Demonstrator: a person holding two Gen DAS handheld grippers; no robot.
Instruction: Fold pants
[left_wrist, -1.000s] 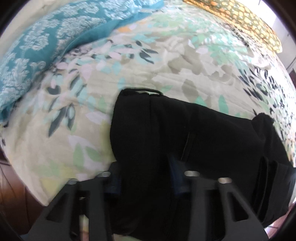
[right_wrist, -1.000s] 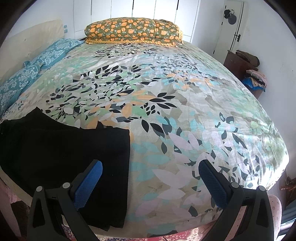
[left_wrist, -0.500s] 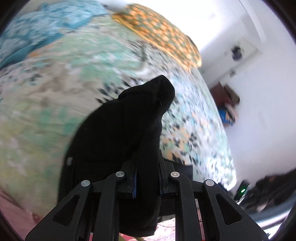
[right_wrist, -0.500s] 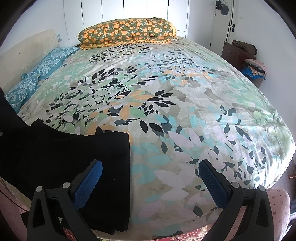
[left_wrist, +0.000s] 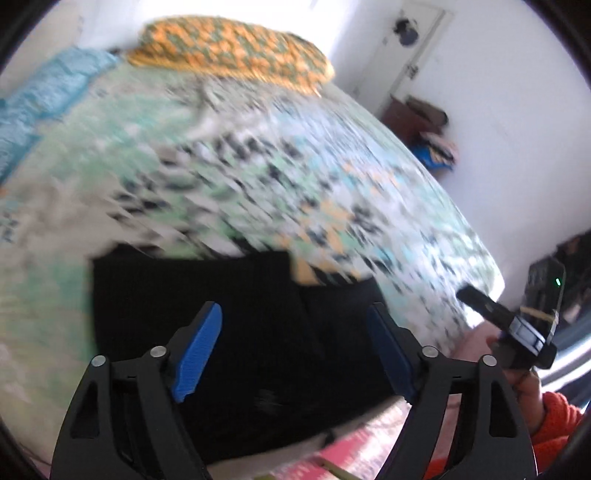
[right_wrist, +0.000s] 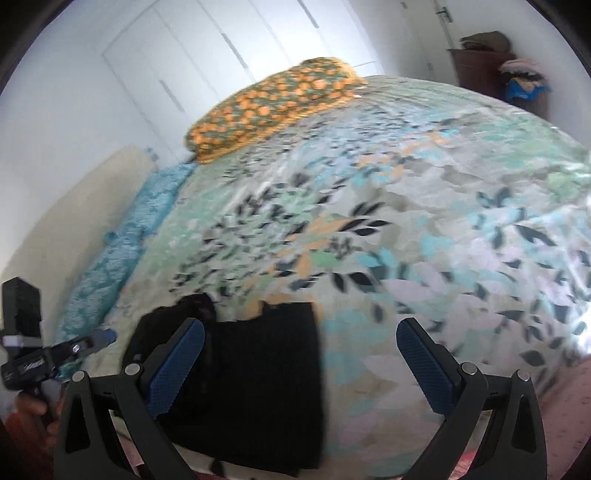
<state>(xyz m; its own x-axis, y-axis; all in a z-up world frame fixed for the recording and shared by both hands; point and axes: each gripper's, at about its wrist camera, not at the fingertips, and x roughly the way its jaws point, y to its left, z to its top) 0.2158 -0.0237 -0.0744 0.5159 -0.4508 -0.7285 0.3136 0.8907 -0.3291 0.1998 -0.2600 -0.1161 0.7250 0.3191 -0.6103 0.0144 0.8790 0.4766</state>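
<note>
- Black pants (right_wrist: 255, 384) lie folded in a flat stack at the near edge of the bed (right_wrist: 424, 229), left of its middle.
- Left gripper (left_wrist: 295, 354) hangs over the pants, jaws wide apart, nothing held.
- Right gripper (right_wrist: 299, 369) hovers at the stack's right edge, jaws spread, empty.
- Orange pillow (right_wrist: 273, 107) sits at the far end.

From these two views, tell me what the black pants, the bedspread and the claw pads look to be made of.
Black pants: soft matte cloth, possibly knit; it lies limp in flat layers without shine.
Bedspread: thin printed fabric with a slight sheen, glare on its right side; leaf pattern.
Claw pads: blue, finely dimpled, likely rubber or textured plastic, on black, probably plastic fingers.
</note>
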